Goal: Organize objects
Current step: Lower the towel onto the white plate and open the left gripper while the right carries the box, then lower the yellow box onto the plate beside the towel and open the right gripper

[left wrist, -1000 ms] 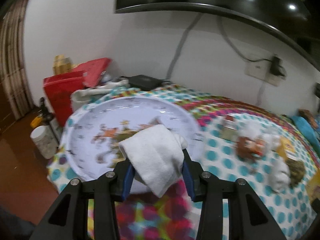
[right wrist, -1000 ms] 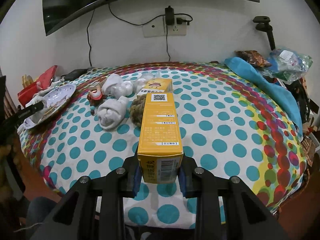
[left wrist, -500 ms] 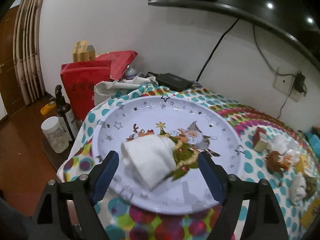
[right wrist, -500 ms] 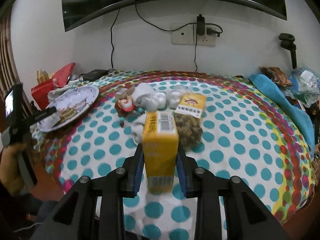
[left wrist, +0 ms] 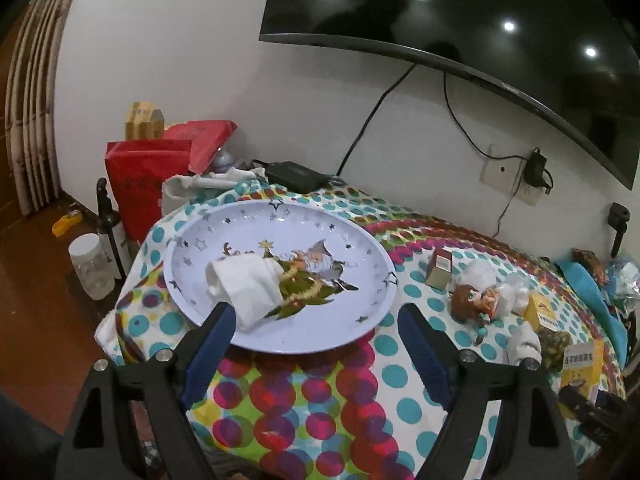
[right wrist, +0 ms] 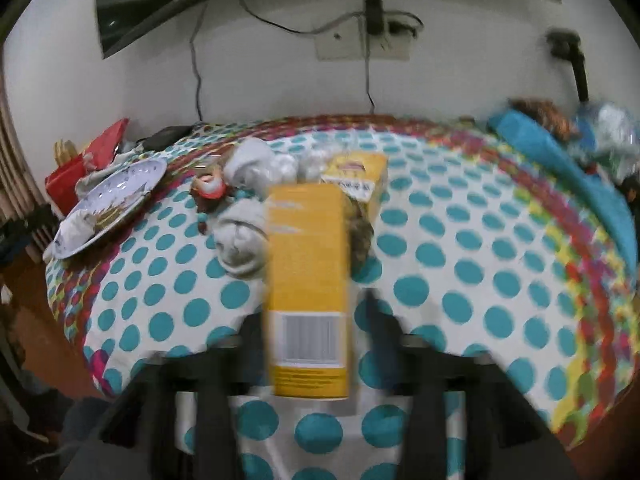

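A white rolled cloth [left wrist: 248,284] lies on the round Christmas plate [left wrist: 248,232] at the table's left end. My left gripper [left wrist: 314,320] stands open just in front of the plate, its blue pads [left wrist: 218,328] clear of the cloth. In the right wrist view a tall yellow box [right wrist: 306,264] stands upright on the dotted tablecloth near the front edge. My right gripper [right wrist: 312,320] is blurred, its jaws opening on either side of the box with small gaps showing. The plate [right wrist: 120,184] is far left there.
A doll figure [left wrist: 472,300], white sock rolls [right wrist: 240,240], a second yellow box [right wrist: 360,176] and a small carton [left wrist: 440,268] crowd the table's middle. A red bag [left wrist: 144,184], bottle [left wrist: 106,220] and jar [left wrist: 90,268] stand left of the table. A blue cloth [right wrist: 560,168] lies right.
My left gripper opened, left the white cloth on the plate and drew back. My right gripper set the yellow box upright on the table and its jaws spread apart.
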{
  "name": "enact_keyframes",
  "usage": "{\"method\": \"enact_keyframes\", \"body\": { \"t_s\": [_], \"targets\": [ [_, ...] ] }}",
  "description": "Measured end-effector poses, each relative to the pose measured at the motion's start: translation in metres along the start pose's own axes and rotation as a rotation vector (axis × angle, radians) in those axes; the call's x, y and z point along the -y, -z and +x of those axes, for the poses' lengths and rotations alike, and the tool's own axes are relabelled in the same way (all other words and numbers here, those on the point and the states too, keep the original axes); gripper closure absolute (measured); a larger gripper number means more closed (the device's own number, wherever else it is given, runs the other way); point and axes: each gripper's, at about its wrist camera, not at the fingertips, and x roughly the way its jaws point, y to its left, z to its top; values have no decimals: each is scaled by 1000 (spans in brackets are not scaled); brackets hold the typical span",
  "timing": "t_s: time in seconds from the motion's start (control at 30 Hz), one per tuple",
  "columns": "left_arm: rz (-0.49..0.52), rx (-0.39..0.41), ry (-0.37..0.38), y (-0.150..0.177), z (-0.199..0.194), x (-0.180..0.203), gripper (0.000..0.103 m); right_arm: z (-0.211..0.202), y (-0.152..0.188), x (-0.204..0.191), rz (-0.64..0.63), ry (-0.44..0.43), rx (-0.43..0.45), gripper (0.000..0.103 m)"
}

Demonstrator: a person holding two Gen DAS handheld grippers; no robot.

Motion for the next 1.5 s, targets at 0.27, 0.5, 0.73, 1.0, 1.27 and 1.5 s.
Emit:
{"method": "enact_keyframes", "body": {
  "t_s": [0.27, 0.5, 0.73, 1.0, 1.27, 1.5],
  "targets": [
    [0, 7, -37, 0, 1, -5, 18, -18, -7, -18, -101, 34, 72, 75],
    [0, -20, -59, 1, 4, -11, 18, -18, -38, -61, -151, -36, 99, 75],
    [4, -27, -99, 7, -6, -20, 18, 10, -69, -125, -223, -127, 89, 75],
    [-47, -77, -132, 16, -12, -41, 18, 51, -99, -222, -362, -229, 66, 75],
    [-92, -120, -153, 20, 1, -62, 18, 92, -108, -284, -442, -297, -3, 75],
    [-105, -136, -148, 22, 8, -64, 18, 135, -103, -302, -453, -303, -97, 74]
  ]
}}
